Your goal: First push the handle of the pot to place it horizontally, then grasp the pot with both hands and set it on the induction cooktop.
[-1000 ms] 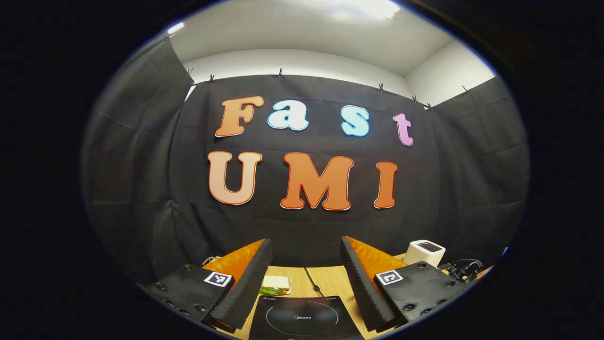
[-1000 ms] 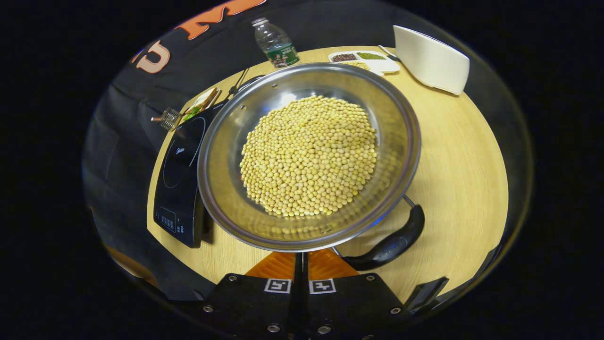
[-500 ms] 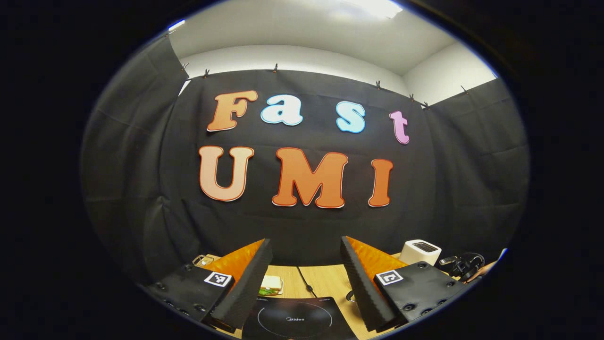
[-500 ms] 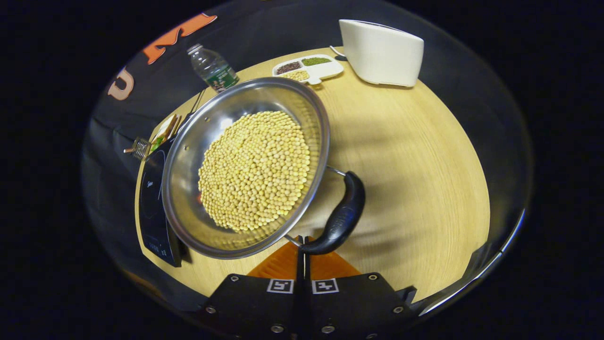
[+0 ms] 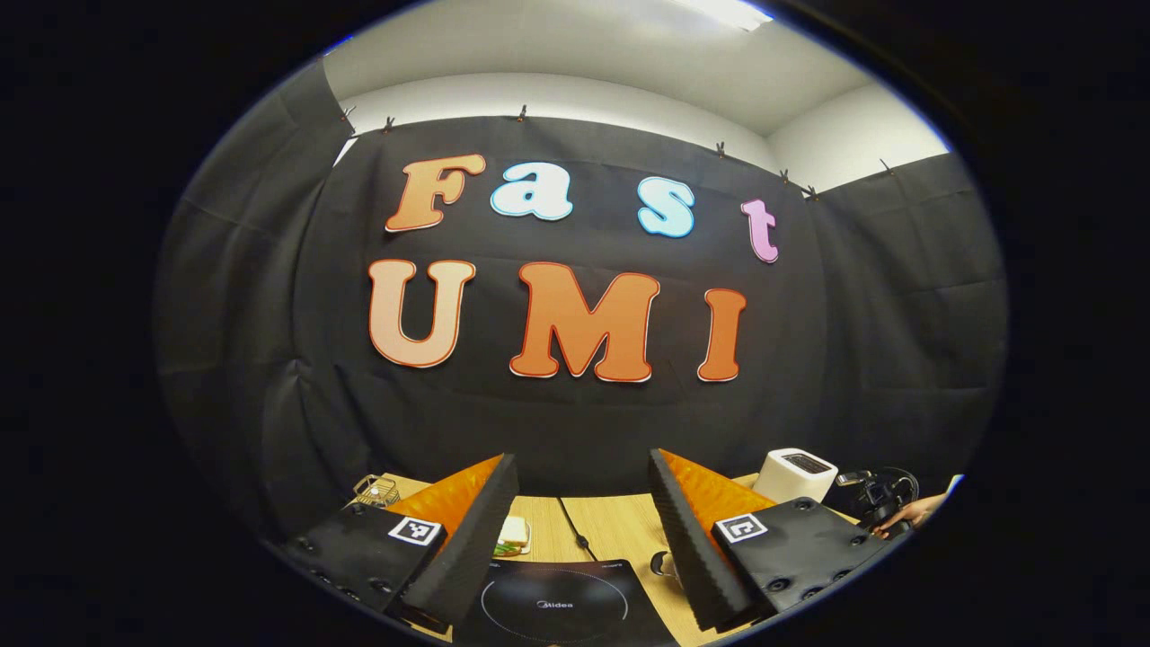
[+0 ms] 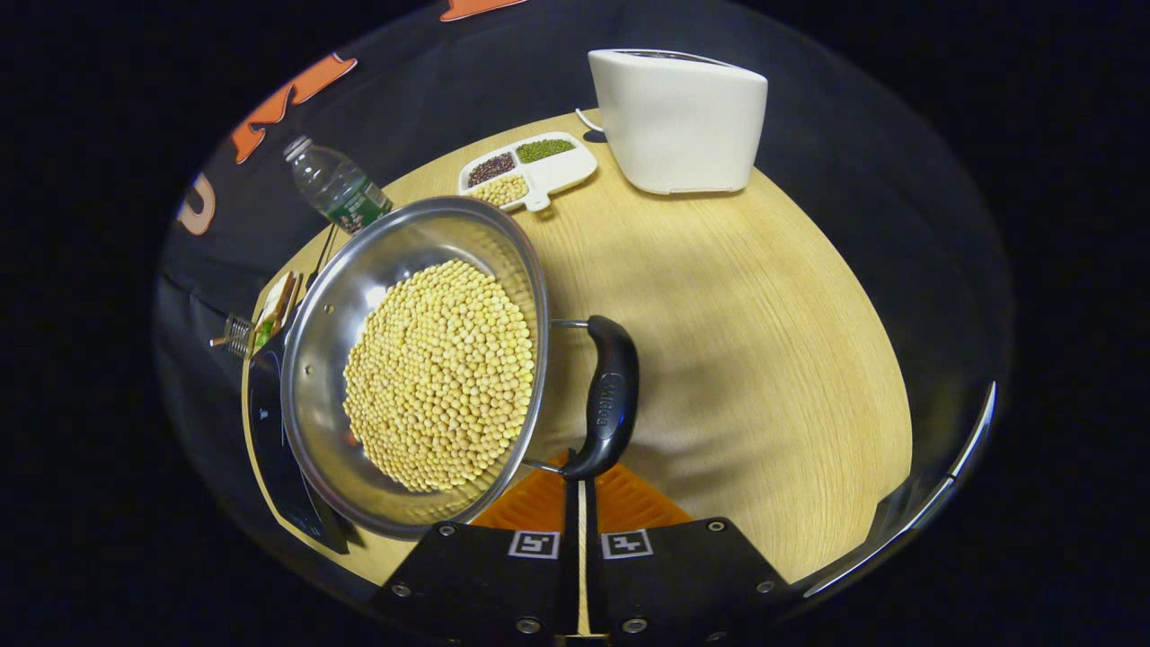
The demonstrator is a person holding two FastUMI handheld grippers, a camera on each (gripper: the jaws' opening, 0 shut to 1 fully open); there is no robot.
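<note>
A steel pot (image 6: 359, 296) filled with yellow beans stands on the wooden table (image 6: 764, 341). Its left part overlaps the black induction cooktop (image 6: 266, 429). The pot's black handle (image 6: 609, 400) sticks out on the right side of the pot, pointing toward me. My right gripper (image 6: 579, 474) is shut, and its tips touch the near end of that handle. My left gripper (image 5: 582, 460) is open with nothing between its fingers, hovering above the cooktop (image 5: 557, 611).
A white toaster (image 6: 678, 121), a divided tray of beans (image 6: 526, 171) and a water bottle (image 6: 341, 189) stand at the back of the table. A sandwich (image 5: 514, 535) and a wire basket (image 5: 375, 490) lie beyond the cooktop. A hand (image 5: 912, 512) shows at the far right.
The pot's handle has swung from the near right round to the pot's right side, with the shut right gripper's tips following it. The left gripper view has drifted slightly; its fingers stay open.
</note>
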